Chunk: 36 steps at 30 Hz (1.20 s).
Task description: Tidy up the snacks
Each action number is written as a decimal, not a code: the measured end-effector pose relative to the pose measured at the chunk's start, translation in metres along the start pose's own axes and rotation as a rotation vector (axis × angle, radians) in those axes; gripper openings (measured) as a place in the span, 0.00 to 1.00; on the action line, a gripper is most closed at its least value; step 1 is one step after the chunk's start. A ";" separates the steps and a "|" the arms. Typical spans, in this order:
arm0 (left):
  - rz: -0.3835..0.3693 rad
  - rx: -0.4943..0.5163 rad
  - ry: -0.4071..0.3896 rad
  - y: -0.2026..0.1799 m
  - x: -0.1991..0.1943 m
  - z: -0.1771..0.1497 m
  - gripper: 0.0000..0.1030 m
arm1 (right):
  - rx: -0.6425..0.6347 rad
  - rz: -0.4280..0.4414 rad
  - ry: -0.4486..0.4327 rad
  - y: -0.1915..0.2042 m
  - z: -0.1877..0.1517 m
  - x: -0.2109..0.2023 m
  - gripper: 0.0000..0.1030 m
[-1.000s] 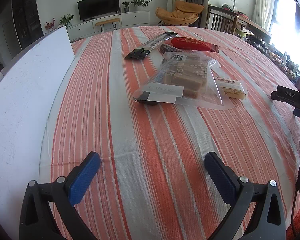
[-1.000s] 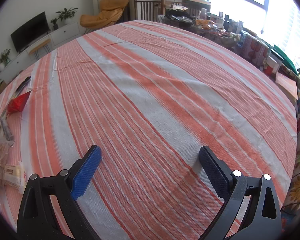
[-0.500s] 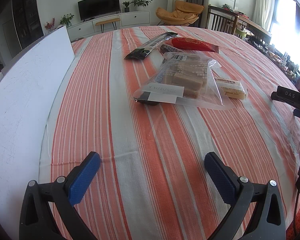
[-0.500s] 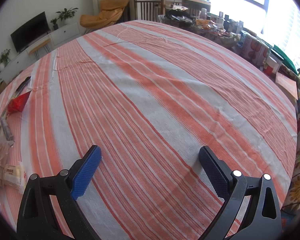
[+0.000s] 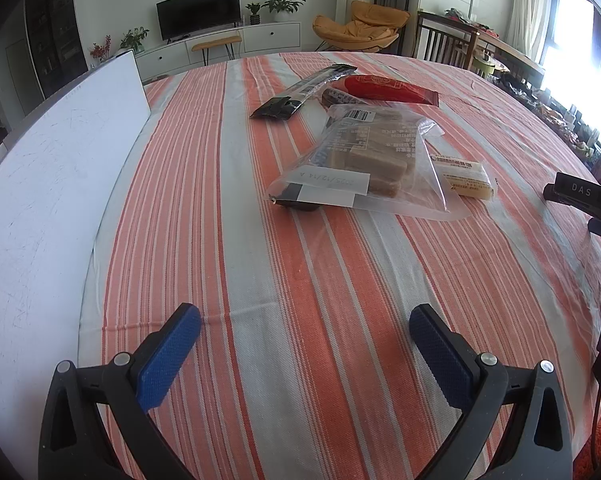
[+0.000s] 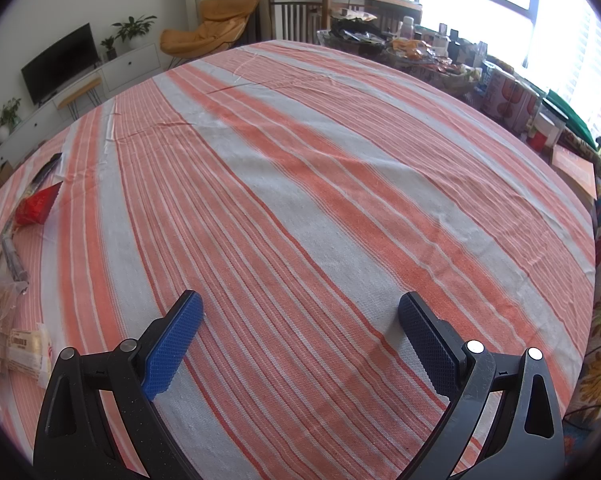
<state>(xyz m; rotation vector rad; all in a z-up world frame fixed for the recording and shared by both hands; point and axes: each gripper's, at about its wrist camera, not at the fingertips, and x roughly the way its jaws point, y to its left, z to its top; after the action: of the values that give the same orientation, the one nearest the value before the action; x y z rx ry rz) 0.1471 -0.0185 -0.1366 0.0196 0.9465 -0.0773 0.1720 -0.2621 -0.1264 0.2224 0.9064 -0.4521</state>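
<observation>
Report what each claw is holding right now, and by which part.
Nothing is held. The left claw and right claw are both open over the striped tablecloth, with nothing between their pads.

White letters "DAS" on the black tool part (image 5: pixel 580 194) at the right edge. A handwritten date, upside down, seemingly "2025/12/14 A", on the white label (image 5: pixel 332 181) of the clear snack bag (image 5: pixel 380 160). Other print too small to read.

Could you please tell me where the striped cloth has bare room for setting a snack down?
Bare cloth lies between the left tongs and the clear bag of cakes, and beside the white board. The wide stretch beyond the right tongs is free too. It is crowded around the bag: red packet, black wrapper, yellow bar.
</observation>
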 end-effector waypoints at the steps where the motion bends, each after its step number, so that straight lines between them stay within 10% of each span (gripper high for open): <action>1: 0.000 0.000 0.000 0.000 0.000 0.000 1.00 | 0.000 0.000 0.000 0.000 0.000 0.000 0.97; 18: -0.018 0.009 0.044 0.001 -0.001 0.002 0.99 | 0.000 0.000 0.000 0.000 0.000 0.000 0.97; 27: -0.273 -0.018 0.097 -0.014 -0.021 0.079 0.99 | 0.000 0.000 0.000 0.000 0.000 0.000 0.97; 32: -0.120 0.091 0.197 -0.033 0.038 0.121 0.99 | 0.000 0.000 0.000 0.000 0.000 0.000 0.97; 36: -0.157 0.096 0.220 -0.038 0.060 0.129 0.88 | 0.000 0.000 0.001 0.000 0.000 0.000 0.97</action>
<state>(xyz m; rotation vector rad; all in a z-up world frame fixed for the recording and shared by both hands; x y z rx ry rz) 0.2834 -0.0666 -0.1088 0.0429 1.1632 -0.2700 0.1721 -0.2623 -0.1262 0.2226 0.9069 -0.4520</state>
